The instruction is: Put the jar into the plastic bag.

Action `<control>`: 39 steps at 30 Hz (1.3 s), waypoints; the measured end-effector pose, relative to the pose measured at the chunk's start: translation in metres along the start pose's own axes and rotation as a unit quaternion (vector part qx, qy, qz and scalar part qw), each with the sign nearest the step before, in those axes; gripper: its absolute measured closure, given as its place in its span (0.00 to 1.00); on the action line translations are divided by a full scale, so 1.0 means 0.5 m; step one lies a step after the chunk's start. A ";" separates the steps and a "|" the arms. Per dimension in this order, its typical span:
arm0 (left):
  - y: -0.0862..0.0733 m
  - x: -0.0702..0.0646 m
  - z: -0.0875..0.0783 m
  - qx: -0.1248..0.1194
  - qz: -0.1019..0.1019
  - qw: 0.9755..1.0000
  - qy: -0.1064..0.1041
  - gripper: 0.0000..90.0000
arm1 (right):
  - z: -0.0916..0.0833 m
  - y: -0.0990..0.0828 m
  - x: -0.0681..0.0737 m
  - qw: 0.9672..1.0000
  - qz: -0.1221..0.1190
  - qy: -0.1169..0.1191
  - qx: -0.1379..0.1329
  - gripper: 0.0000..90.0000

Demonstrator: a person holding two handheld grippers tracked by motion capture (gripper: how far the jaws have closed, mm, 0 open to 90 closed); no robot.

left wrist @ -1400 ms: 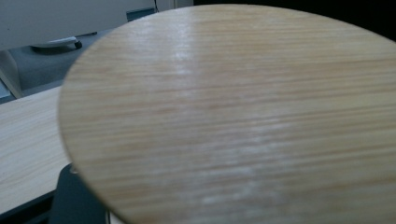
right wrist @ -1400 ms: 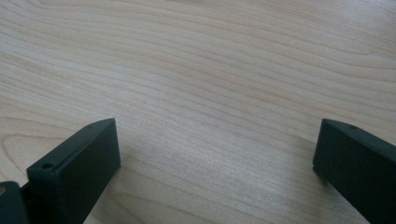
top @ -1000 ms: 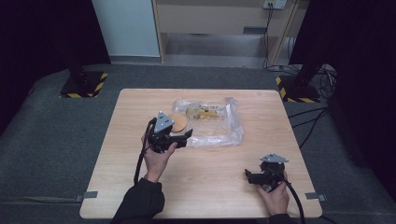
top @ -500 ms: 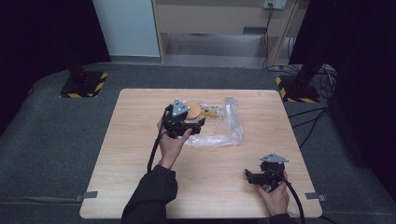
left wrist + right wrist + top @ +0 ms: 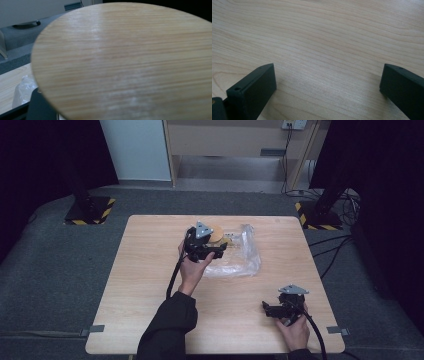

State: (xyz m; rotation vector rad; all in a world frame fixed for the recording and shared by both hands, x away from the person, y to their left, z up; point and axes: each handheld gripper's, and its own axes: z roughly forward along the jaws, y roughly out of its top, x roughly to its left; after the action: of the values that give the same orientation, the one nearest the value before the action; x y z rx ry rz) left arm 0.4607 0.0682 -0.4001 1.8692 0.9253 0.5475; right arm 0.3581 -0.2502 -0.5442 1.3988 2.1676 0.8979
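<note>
Nearest the person, at the table's (image 5: 150, 320) near right corner, the right gripper (image 5: 270, 309) rests low on the wood, held in the right hand (image 5: 295, 330) with its cable trailing back off the edge. In the right gripper view its two black jaws stand wide apart with bare wood grain between them, and they hold nothing. Farther in, near the middle of the table, the left hand (image 5: 192, 270) reaches forward from a dark sleeve (image 5: 165, 330) and holds the left gripper (image 5: 217, 251), its grey three-cornered plate on top. Just beyond and touching the front of that gripper is a round wooden disc (image 5: 217, 233), light tan with fine grain. In the left gripper view the disc (image 5: 125, 62) stands very close to the camera, tilted up on edge and covering the jaws almost wholly; a dark jaw part shows at the lower left, so the gripper seems to be clamped on the disc, though the exact jaw gap cannot be told. Beside the disc, to its right and reaching nearer, lies a crumpled clear plastic bag (image 5: 242, 260) on the table. Beyond the table's far edge are grey carpet and a pale cabinet (image 5: 135, 150).
</note>
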 end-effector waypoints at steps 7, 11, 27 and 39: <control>-0.002 0.005 0.014 -0.003 -0.012 1.000 0.003 0.29 | 0.000 0.000 0.000 1.000 0.000 0.000 0.000 0.01; -0.003 0.002 0.029 -0.002 -0.010 1.000 0.006 0.29 | 0.000 0.000 0.000 1.000 0.000 0.000 0.000 0.01; 0.007 -0.028 0.137 0.014 0.003 1.000 0.008 0.29 | 0.000 0.000 0.000 1.000 0.000 0.000 0.000 0.01; -0.015 -0.017 0.190 0.032 -0.011 0.999 0.024 0.29 | 0.000 0.000 0.000 1.000 0.000 0.000 0.000 0.01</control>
State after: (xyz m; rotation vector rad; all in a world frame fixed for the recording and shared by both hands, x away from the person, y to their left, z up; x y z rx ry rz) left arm 0.5190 0.0110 -0.4495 1.9081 1.0045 0.5563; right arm 0.3582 -0.2502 -0.5441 1.3988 2.1677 0.8982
